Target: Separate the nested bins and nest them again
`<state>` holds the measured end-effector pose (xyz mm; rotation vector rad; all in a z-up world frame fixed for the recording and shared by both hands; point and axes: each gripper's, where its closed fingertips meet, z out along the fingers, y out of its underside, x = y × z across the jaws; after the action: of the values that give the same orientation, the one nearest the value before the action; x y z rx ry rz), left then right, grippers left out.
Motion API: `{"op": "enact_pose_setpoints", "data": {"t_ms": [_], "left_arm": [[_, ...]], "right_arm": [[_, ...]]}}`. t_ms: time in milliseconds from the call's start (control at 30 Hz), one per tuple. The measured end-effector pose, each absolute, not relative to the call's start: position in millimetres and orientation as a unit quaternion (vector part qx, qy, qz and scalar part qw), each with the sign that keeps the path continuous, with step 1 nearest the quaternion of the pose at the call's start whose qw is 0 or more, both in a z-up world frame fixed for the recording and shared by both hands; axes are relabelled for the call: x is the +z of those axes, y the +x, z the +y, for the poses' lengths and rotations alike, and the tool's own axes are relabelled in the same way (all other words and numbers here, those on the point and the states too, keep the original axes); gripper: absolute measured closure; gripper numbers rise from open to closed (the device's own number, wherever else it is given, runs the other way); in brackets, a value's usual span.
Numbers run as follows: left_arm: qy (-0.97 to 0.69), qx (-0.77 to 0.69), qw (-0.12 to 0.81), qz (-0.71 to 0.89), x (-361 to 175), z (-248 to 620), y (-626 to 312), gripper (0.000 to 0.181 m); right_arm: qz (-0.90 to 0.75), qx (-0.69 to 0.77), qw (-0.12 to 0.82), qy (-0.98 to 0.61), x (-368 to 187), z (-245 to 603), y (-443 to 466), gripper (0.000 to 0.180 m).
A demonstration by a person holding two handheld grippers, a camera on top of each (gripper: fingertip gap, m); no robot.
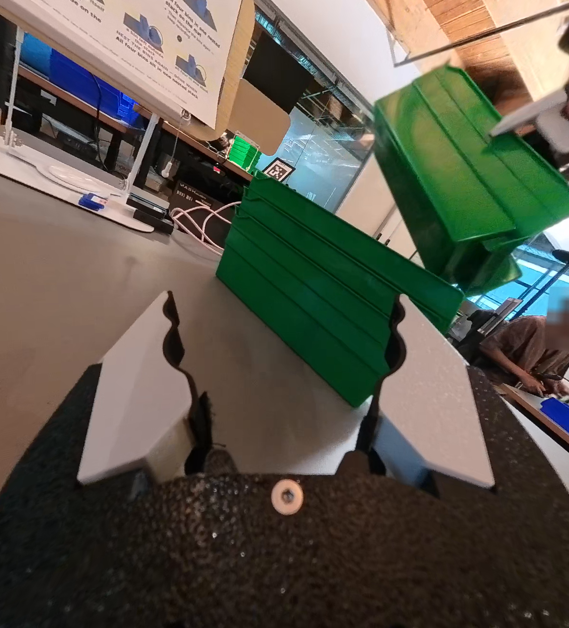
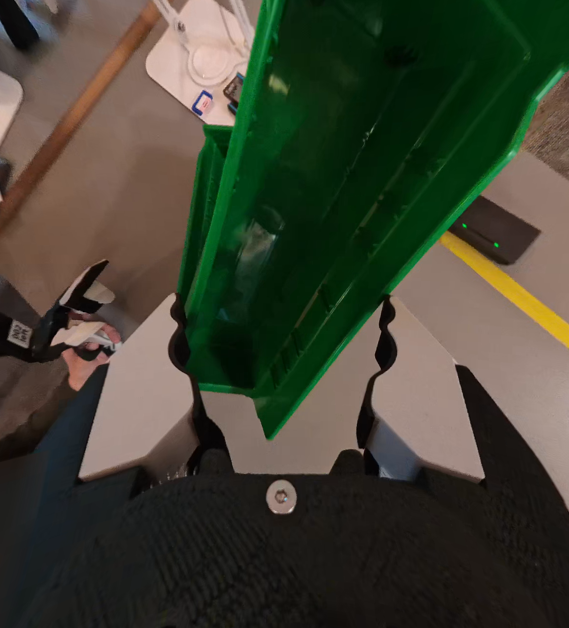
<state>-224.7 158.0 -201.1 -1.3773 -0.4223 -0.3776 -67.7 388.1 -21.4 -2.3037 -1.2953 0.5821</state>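
A stack of nested green bins (image 1: pixel 310 272) stands on the grey table (image 1: pixel 72 272). My left gripper (image 1: pixel 283 297) is open and empty, low over the table just short of the stack's near side. My right gripper (image 2: pixel 281 299) is shut on a single green bin (image 2: pixel 327 204), with one finger against each long rim. It holds the bin tilted in the air above and to the right of the stack. This lifted bin (image 1: pixel 463 163) also shows in the left wrist view with a white finger (image 1: pixel 531 115) on it. The stack (image 2: pixel 205 176) shows below the bin, and the left gripper (image 2: pixel 86 299) is to its left.
A white stand base (image 1: pixel 65 176) with an instruction board (image 1: pixel 147 44) sits at the table's far left, with pale cables (image 1: pixel 205 221) and a black box (image 1: pixel 191 200) behind the stack. A yellow tape line (image 2: pixel 514 299) and a black device (image 2: pixel 493 231) lie to the right. A person (image 1: pixel 527 346) sits at another desk.
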Motion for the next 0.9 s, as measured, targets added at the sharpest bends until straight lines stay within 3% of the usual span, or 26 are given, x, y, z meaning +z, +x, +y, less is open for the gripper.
{"op": "enact_pose_setpoints", "data": {"t_ms": [333,700,900], "left_arm": [[-0.628,-0.173,0.733,-0.196,-202,159,-226,0.061],[-0.63,-0.173,0.731,-0.196,-203,159,-225,0.063],[-0.631,-0.175,0.73,-0.196,-203,159,-225,0.063]], "right_arm": [[-0.298,0.289,0.236,-0.878,-51,453,112,0.071],[-0.216,0.159,0.192,-0.944,-196,467,291,0.072],[-0.247,0.001,0.232,-0.941,-222,482,341,0.072]]}}
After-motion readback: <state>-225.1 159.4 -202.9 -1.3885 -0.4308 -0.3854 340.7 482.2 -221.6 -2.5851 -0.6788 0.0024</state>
